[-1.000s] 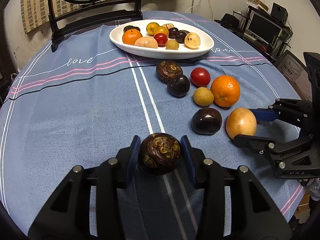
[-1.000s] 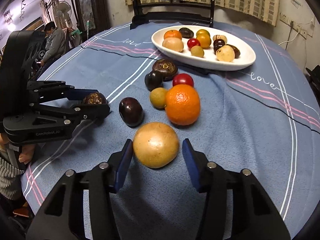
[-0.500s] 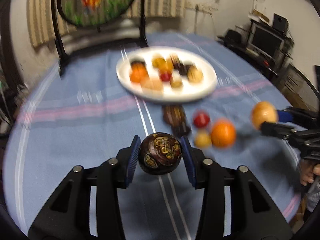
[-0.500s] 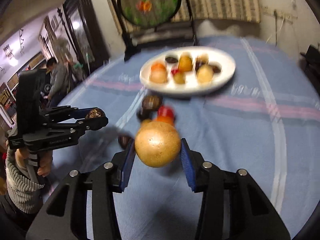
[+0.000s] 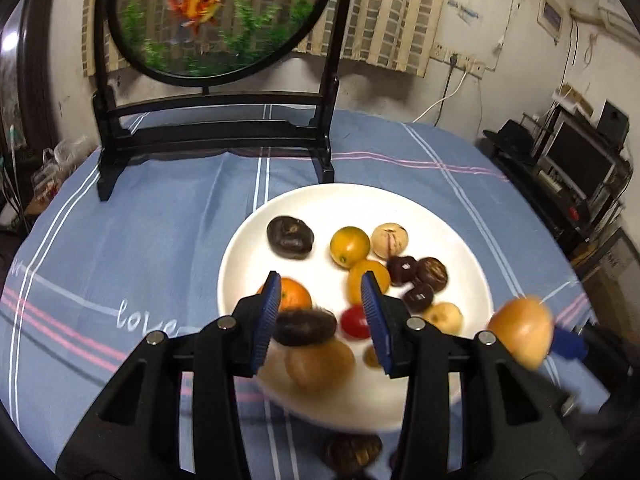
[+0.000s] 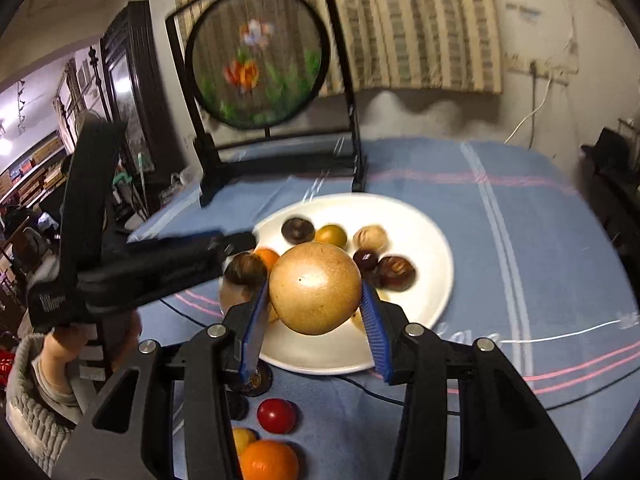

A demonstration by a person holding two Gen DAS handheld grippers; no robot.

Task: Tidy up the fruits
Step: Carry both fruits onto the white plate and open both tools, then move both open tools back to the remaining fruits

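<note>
Table covered by a blue striped cloth with "love" lettering. Directly on it: a white plate of fruit, a black framed screen stand at the far edge, and loose fruit near the plate: red fruit, orange.

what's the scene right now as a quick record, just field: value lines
left gripper: jaws apart, blurred dark fruit between them over the plate, contact unclear
right gripper: jaws shut on tan round fruit, above the plate
white plate: holds about ten fruits
on the cloth: red fruit, orange
backdrop: goldfish screen
</note>
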